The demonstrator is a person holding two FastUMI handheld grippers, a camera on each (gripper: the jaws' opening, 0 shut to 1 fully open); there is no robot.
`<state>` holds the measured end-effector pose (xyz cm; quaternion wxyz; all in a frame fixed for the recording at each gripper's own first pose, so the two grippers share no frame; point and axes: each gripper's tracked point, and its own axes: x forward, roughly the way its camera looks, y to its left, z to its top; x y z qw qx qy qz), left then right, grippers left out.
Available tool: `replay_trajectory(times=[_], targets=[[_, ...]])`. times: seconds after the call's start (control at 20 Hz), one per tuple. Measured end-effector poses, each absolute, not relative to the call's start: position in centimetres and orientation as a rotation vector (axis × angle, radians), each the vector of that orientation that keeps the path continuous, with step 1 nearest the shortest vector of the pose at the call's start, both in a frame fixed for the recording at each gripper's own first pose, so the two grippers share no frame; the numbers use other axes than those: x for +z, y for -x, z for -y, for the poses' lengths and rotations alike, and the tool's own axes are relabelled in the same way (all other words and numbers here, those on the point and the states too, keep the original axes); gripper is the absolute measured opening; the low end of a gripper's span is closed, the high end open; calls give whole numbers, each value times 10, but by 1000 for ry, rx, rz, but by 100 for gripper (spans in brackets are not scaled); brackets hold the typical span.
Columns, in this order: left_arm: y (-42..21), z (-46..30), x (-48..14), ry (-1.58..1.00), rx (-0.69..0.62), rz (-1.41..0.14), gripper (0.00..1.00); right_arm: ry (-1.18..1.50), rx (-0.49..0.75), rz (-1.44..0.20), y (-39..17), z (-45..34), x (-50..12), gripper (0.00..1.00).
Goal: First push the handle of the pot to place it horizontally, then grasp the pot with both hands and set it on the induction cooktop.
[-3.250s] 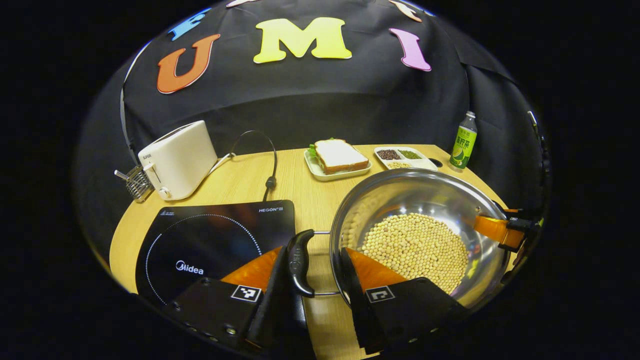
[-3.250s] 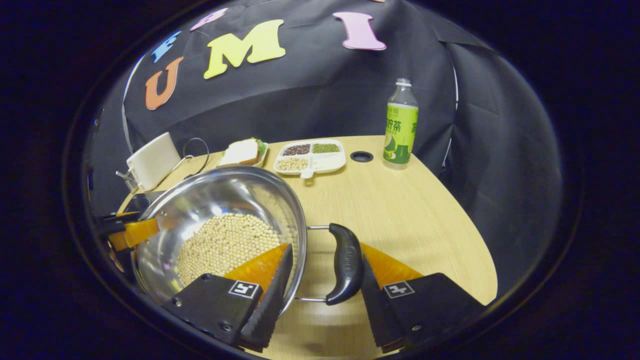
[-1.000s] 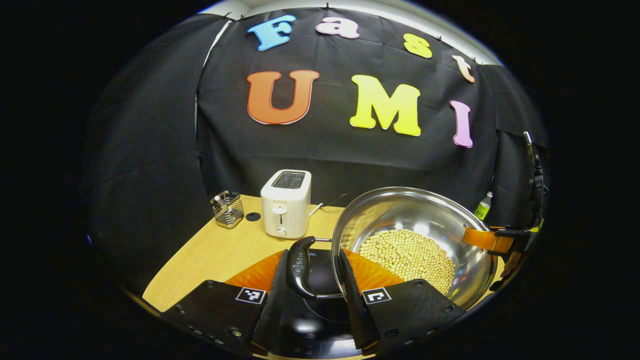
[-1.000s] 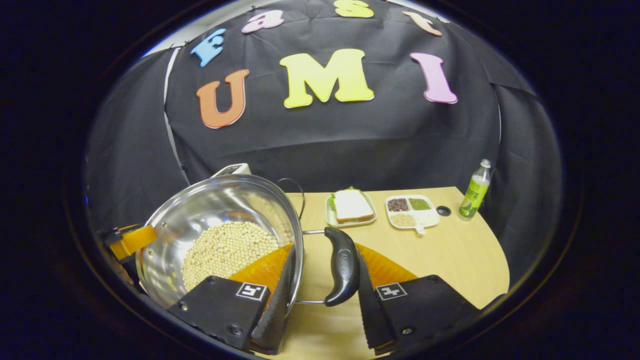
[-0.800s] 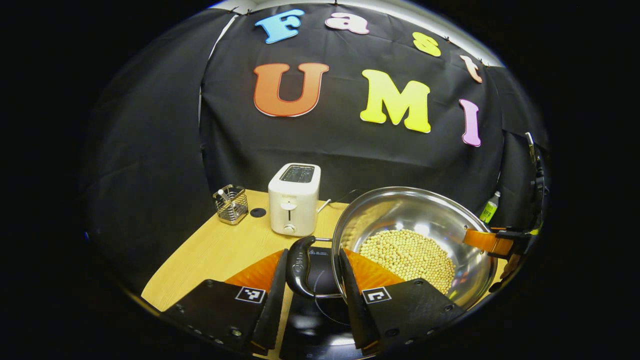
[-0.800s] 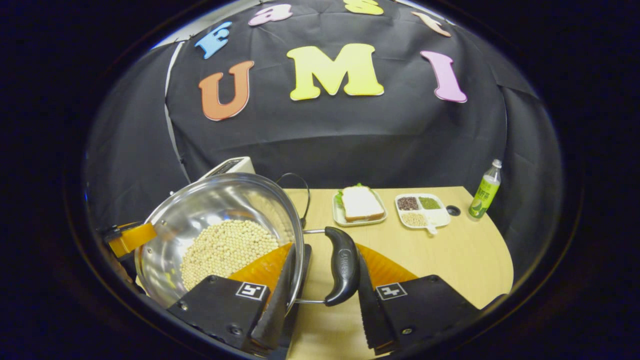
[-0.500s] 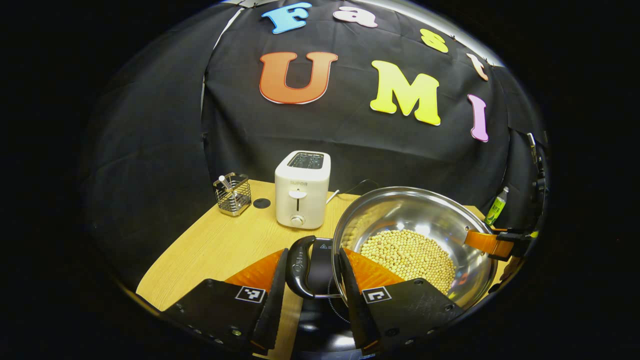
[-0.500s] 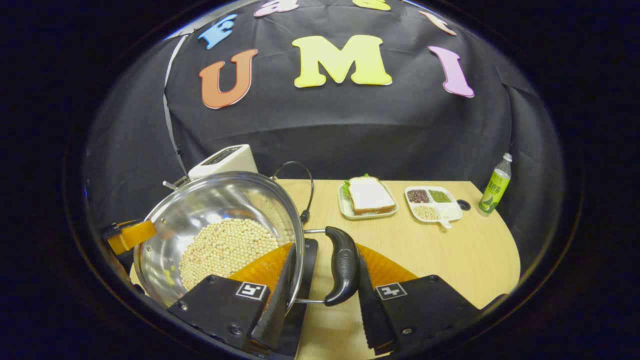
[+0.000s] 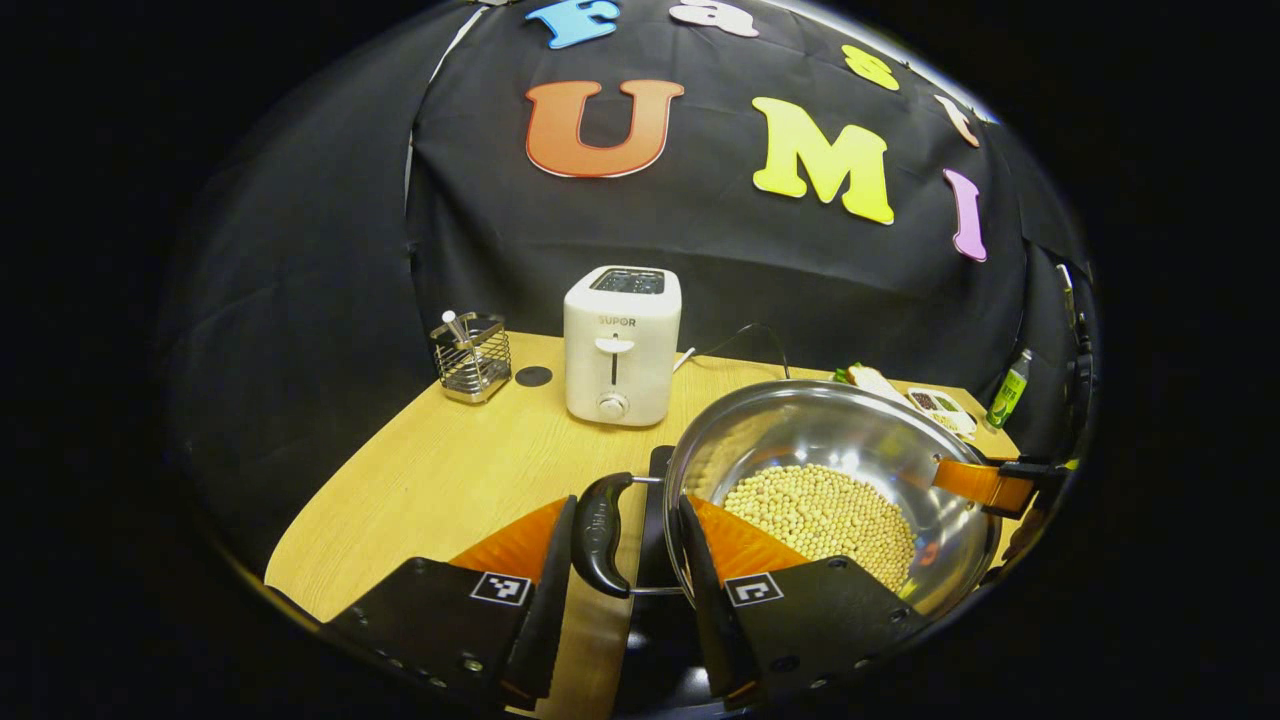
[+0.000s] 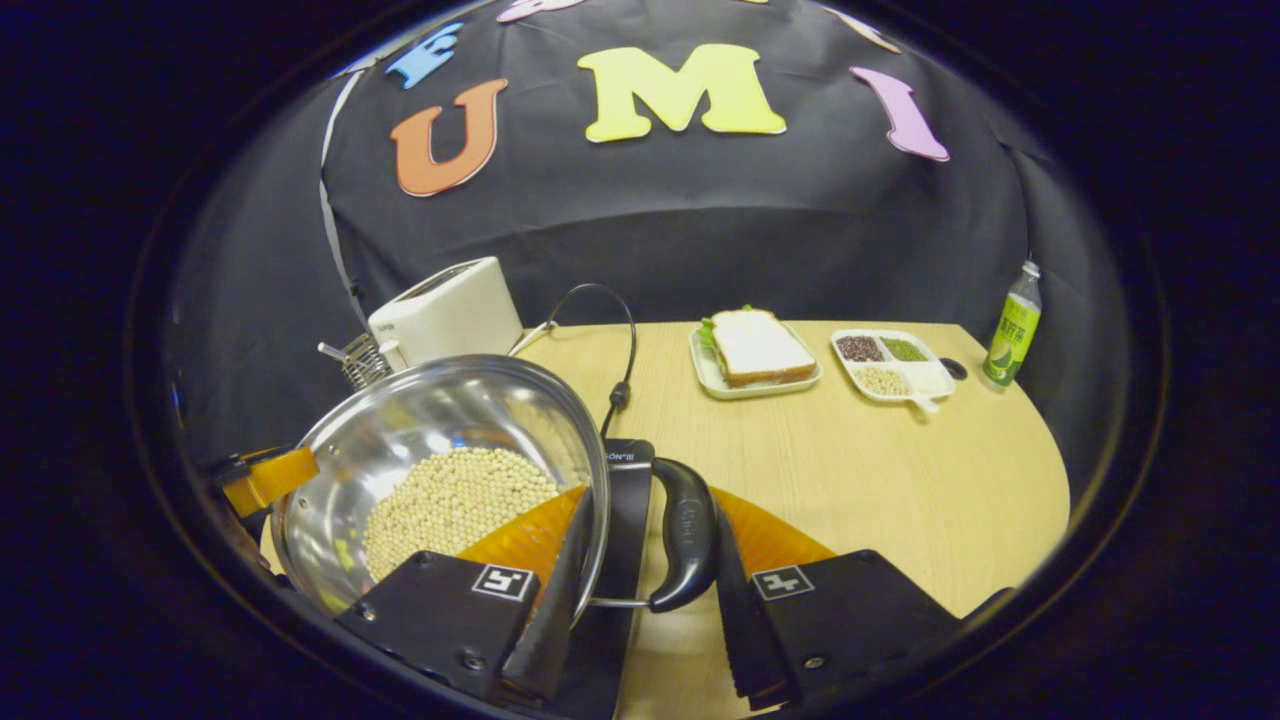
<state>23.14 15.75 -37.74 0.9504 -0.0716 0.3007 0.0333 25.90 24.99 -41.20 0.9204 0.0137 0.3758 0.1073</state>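
The steel pot [image 9: 830, 430] holds soybeans [image 9: 820, 510] and hangs level between both grippers. My left gripper [image 9: 627, 510] is shut on the pot, one finger outside its black left handle [image 9: 600, 535] and the other inside the rim. My right gripper [image 10: 650, 505] is shut on it the same way at the right handle [image 10: 685, 550] of the pot [image 10: 430, 420]. The black induction cooktop [image 10: 630, 480] lies directly beneath, and its edge [image 9: 655, 480] shows by the left handle. Whether the pot touches it I cannot tell.
On the wooden table [image 10: 900, 470], a white toaster [image 9: 620, 345] and a wire utensil basket [image 9: 472, 357] stand behind the cooktop. A black cable [image 10: 620, 330] loops near it. To the right lie a sandwich plate [image 10: 755, 350], a divided bean tray [image 10: 890, 365] and a green bottle [image 10: 1008, 325].
Both grippers have carried the pot left from the bare table to over the cooktop and lowered it. The cooktop now shows under both handles. Both grips are unchanged.
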Motion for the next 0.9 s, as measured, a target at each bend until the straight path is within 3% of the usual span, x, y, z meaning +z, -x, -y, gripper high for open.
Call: replay_trajectory(times=[0.55, 0.65, 0.7, 0.75, 0.9], targets=[[-234, -160, -374, 148, 96, -528, 59, -63, 228, -736, -260, -248, -409, 67], [-234, -171, -370, 102, 147, -517, 59, -53, 248, -698, -261, -246, -399, 76], [-234, -174, -366, 80, 162, -502, 76, -43, 235, -677, -260, -237, -392, 72], [-232, -175, -357, 74, 177, -479, 92, -41, 229, -655, -258, -232, -385, 77], [-219, -180, -338, 88, 231, -462, 93, -55, 223, -608, -244, -216, -363, 92]])
